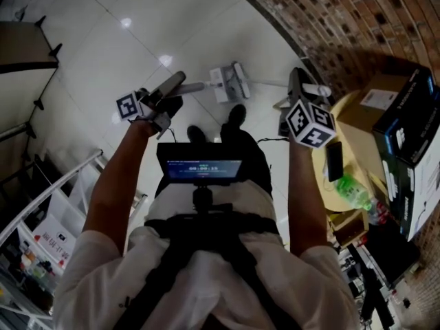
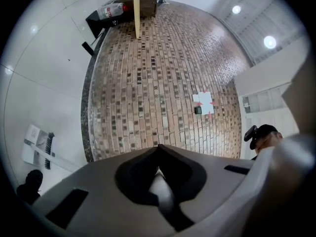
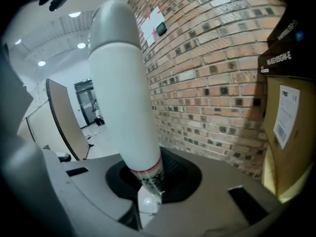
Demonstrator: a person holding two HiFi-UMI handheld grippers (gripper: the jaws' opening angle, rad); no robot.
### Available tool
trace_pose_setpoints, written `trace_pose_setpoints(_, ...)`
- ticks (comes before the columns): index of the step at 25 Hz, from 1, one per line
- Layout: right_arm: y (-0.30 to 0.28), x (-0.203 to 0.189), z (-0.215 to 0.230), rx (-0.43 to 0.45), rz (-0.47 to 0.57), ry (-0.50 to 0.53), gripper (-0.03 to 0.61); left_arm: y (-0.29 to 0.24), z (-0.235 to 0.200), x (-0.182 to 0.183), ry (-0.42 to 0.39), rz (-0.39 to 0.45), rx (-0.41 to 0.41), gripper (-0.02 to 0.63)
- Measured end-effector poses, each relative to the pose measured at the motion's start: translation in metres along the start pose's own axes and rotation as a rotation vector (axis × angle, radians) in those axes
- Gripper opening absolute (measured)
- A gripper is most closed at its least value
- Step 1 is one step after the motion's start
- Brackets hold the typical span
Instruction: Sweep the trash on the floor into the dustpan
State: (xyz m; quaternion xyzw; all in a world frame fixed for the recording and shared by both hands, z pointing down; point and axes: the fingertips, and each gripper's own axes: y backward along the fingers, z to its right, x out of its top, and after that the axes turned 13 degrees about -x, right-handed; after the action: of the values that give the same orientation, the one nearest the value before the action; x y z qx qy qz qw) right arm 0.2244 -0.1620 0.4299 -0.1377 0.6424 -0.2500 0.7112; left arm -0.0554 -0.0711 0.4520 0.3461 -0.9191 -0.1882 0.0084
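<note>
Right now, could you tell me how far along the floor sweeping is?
Done: cannot tell; no trash shows on the white floor, and the tool heads resting together there are too small to read. In hand: the right gripper is shut on a thick white handle, the left gripper on a thin pale pole. Left: whether any sweeping remains cannot be confirmed.

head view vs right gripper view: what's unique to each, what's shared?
Head view only: the person's arms, left gripper, its thin rod, sweeping tool on the floor, chest screen, green bottle. Right gripper view only: jaws closed on the white handle, wall plate, doorway, tan panel. Both: right gripper, that handle, brick wall, cardboard box, black box.
</note>
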Motion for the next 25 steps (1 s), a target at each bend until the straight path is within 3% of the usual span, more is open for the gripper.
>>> trace_pose_setpoints(9,-0.037,0.018,0.051,-0.008,-0.017,-0.027,0.043,-0.044,-0.008,0.026,-0.104,0.023,-0.021,0.0)
trace_pose_setpoints(16,-0.065,0.033,0.053,-0.074,-0.009,0.002,0.043,-0.072,-0.018,0.055,-0.084,-0.037,-0.068,0.0)
trace_pose_setpoints(22,-0.091,0.037,0.05,-0.206,-0.027,0.007,0.043,-0.099,-0.039,0.077,-0.019,-0.183,-0.072,0.0)
trace_pose_setpoints(25,-0.104,0.033,0.046,-0.276,-0.06,0.007,0.043,-0.105,-0.051,0.094,0.003,-0.256,-0.037,0.0)
